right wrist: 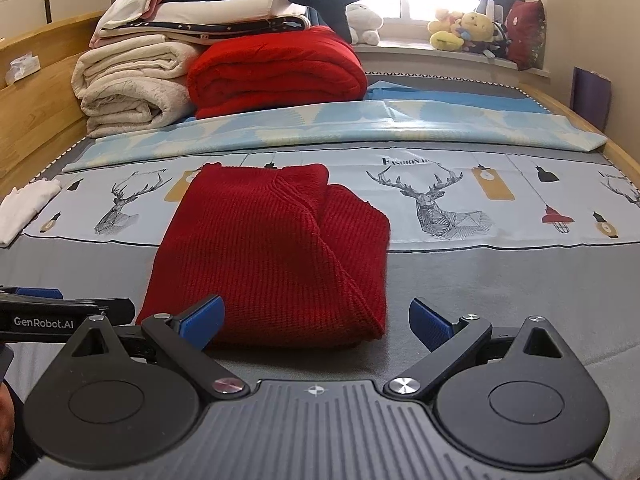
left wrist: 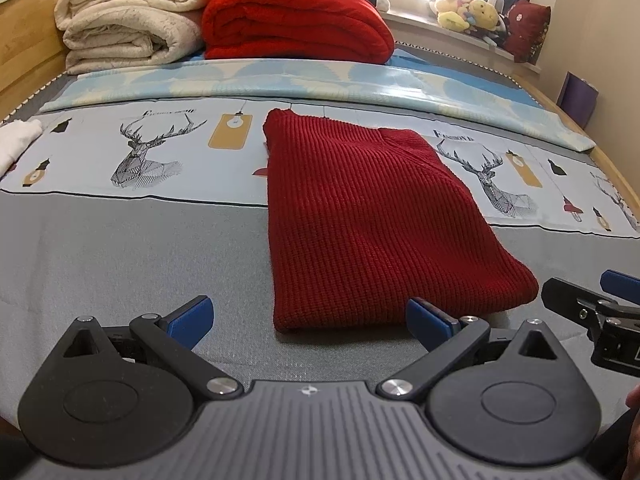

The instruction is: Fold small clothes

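A dark red knitted sweater (left wrist: 372, 216) lies folded into a long strip on the bed, also in the right wrist view (right wrist: 272, 256). My left gripper (left wrist: 308, 316) is open and empty, just short of the sweater's near edge, its left finger over bare sheet. My right gripper (right wrist: 316, 318) is open and empty at the sweater's near right corner. The right gripper shows at the right edge of the left wrist view (left wrist: 600, 304); the left one at the left edge of the right wrist view (right wrist: 48, 308).
A grey sheet (left wrist: 120, 264) and a deer-print cover (left wrist: 160, 152) lie on the bed. Folded cream blankets (left wrist: 128, 20) and a red blanket (left wrist: 296, 24) are stacked at the far end. A white garment (left wrist: 16, 140) lies far left. Plush toys (right wrist: 464, 32) sit on the windowsill.
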Action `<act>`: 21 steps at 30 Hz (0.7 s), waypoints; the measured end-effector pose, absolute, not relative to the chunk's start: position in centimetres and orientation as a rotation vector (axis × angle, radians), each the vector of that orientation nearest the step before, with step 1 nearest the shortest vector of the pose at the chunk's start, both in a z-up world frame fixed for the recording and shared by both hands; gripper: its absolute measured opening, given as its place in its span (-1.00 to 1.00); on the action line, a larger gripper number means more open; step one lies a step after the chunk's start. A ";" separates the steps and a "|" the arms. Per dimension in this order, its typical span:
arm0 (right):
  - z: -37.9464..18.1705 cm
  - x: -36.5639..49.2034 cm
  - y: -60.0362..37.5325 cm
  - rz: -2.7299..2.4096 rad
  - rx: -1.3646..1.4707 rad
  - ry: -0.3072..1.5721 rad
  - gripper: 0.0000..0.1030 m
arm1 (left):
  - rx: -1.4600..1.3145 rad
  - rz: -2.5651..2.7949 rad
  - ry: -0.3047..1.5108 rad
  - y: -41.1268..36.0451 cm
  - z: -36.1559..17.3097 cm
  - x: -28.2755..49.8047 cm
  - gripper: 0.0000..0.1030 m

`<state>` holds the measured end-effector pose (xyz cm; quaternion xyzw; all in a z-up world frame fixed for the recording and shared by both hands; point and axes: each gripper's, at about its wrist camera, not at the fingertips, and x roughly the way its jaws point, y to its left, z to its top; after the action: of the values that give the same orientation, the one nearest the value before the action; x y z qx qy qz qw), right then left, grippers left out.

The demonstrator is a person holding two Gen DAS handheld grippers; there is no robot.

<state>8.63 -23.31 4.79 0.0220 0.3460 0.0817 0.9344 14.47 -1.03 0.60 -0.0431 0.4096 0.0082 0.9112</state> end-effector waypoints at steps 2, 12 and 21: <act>4.8 8.6 -23.2 0.170 0.042 0.708 0.91 | -0.084 0.015 0.843 -1.1 0.6 14.5 0.99; 4.8 8.5 -22.9 0.179 0.029 0.710 0.91 | -0.077 0.006 0.839 -1.4 0.7 14.4 0.99; 4.8 8.5 -22.6 0.189 0.014 0.711 0.91 | -0.067 -0.002 0.835 -1.5 0.7 14.4 0.99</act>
<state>8.50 -22.60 4.75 0.0071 0.3477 0.0924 0.9330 14.41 -1.49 0.68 -0.0323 0.4056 -0.0008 0.9135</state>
